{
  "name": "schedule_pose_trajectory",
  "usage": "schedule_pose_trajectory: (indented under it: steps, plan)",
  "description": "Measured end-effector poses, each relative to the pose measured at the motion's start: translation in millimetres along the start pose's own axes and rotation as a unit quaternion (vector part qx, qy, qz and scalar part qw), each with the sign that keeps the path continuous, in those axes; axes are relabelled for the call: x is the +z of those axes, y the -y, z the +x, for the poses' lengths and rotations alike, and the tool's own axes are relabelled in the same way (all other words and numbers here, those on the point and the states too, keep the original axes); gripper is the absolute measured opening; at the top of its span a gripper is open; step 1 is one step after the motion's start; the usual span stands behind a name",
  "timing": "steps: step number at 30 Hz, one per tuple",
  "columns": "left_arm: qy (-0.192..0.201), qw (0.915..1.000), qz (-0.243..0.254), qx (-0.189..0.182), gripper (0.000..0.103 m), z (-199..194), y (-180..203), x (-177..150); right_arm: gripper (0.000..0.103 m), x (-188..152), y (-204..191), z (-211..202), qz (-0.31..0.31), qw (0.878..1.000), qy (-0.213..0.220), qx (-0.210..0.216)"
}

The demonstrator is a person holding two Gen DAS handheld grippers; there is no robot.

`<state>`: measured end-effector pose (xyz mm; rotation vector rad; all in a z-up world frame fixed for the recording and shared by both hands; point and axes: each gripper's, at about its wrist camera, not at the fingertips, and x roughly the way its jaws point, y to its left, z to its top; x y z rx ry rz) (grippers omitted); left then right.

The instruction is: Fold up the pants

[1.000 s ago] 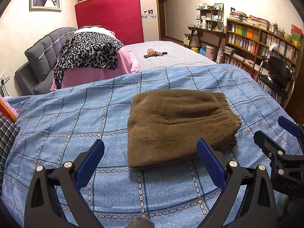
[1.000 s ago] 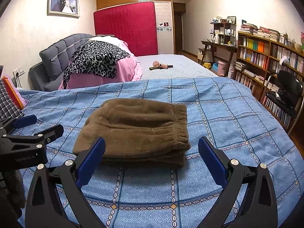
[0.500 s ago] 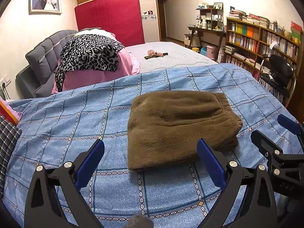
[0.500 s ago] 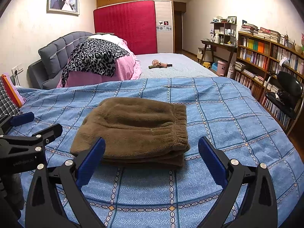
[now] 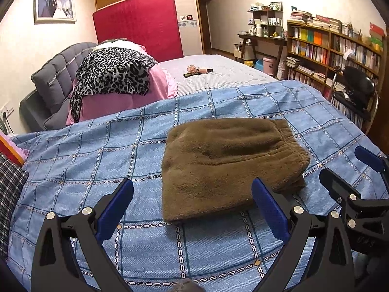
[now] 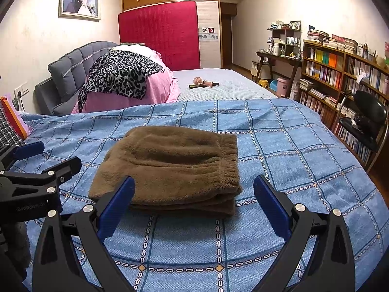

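The brown fleece pants (image 5: 228,165) lie folded into a compact stack on the blue checked bedspread (image 5: 97,150), waistband to the right. They also show in the right wrist view (image 6: 170,168). My left gripper (image 5: 192,206) is open and empty, held just short of the stack's near edge. My right gripper (image 6: 194,204) is open and empty, also just short of the near edge. Each gripper shows in the other's view: the right one at the right edge (image 5: 352,177), the left one at the left edge (image 6: 41,163).
A pink duvet with a leopard-print cloth (image 6: 121,77) is piled by the grey headboard (image 6: 70,70). A small fan and a remote (image 6: 203,82) lie on the bare mattress. Bookshelves (image 6: 340,73) and a black chair (image 6: 364,119) stand to the right. Plaid fabric (image 5: 9,189) lies left.
Both grippers have drawn back and risen slightly from the folded pants. The pants have not moved. Both grippers stay open.
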<state>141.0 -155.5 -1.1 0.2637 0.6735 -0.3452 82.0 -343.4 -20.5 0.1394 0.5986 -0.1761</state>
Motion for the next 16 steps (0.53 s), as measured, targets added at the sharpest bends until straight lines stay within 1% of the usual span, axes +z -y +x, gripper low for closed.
schedule_pose_trajectory:
  steps: [4,8,16]
  plan:
    - [0.007,0.9999,0.009,-0.002,0.097,-1.8,3.2,-0.4,0.099,-1.1,1.2,-0.3,0.003,1.000,0.000,-0.001]
    - [0.005,0.9999,0.010,-0.005,0.097,-0.3,3.1,-0.8,0.099,-2.5,1.8,0.1,0.005,1.000,-0.002,-0.003]
    - [-0.013,0.9998,-0.015,-0.005,0.097,5.9,-5.4,-2.6,0.099,-5.7,2.8,3.1,0.007,1.000,-0.008,-0.004]
